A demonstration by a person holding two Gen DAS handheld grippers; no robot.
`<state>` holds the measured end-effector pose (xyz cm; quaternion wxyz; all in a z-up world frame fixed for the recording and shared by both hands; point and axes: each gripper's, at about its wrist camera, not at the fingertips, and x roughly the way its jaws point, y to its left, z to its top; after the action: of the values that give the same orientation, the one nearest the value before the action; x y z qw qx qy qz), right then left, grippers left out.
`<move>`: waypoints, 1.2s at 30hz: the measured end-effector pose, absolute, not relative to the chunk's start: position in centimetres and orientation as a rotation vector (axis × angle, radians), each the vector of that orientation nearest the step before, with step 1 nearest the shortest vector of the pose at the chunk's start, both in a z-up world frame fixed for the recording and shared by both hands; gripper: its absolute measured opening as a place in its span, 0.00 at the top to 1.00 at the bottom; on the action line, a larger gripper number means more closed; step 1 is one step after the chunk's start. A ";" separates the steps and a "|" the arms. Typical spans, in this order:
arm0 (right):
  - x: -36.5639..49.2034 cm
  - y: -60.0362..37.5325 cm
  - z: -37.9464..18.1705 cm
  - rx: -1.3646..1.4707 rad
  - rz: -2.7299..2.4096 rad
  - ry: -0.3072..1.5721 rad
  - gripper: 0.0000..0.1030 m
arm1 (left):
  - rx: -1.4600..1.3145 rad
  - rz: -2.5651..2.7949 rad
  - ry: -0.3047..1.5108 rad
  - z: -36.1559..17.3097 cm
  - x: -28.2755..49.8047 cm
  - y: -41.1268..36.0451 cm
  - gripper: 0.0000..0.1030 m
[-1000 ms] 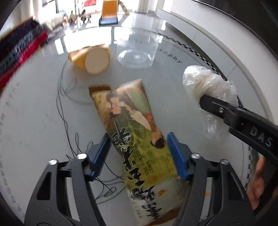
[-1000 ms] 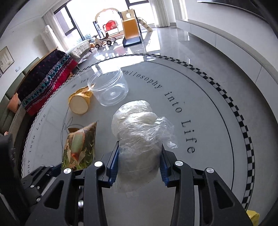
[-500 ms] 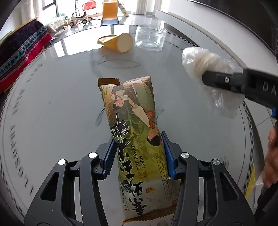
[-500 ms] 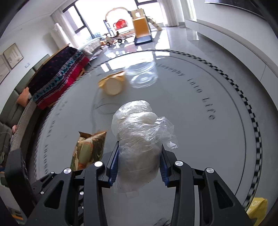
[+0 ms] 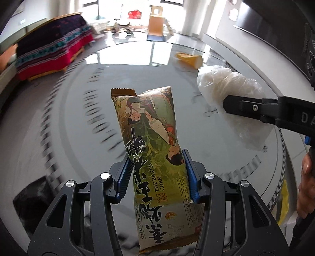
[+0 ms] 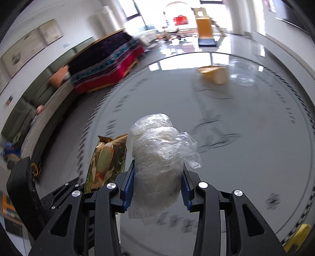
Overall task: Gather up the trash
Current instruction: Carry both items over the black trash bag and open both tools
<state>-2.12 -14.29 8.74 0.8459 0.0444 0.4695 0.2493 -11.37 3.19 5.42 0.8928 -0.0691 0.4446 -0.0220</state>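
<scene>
Left gripper (image 5: 157,175) pinches the corn snack bag (image 5: 151,141) — right gripper (image 6: 158,184) squeezes a crumpled plastic bag (image 6: 157,155); far blurry thing is maybe a cup (image 6: 214,74).

Daylight from windows (image 6: 177,11) at 12 o'clock, blown out; glare on desk (image 5: 137,57). Bkgd motion-blurred, fisheye edges warped w/ dark vignette.

Left gripper (image 5: 157,175) clamps the wrapper (image 5: 151,141); right gripper (image 6: 157,185) clamps the bag (image 6: 157,157). Both tilt downward, side by side.
</scene>
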 end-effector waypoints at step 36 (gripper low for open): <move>-23.1 17.9 6.1 -0.473 1.103 0.990 0.24 | -0.455 0.787 0.965 -0.4 -38.6 29.5 0.06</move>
<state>-23.06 17.91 6.10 0.7123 -0.2133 0.4468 0.4975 -38.64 29.51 -0.41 0.7884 -0.2110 0.4478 0.3653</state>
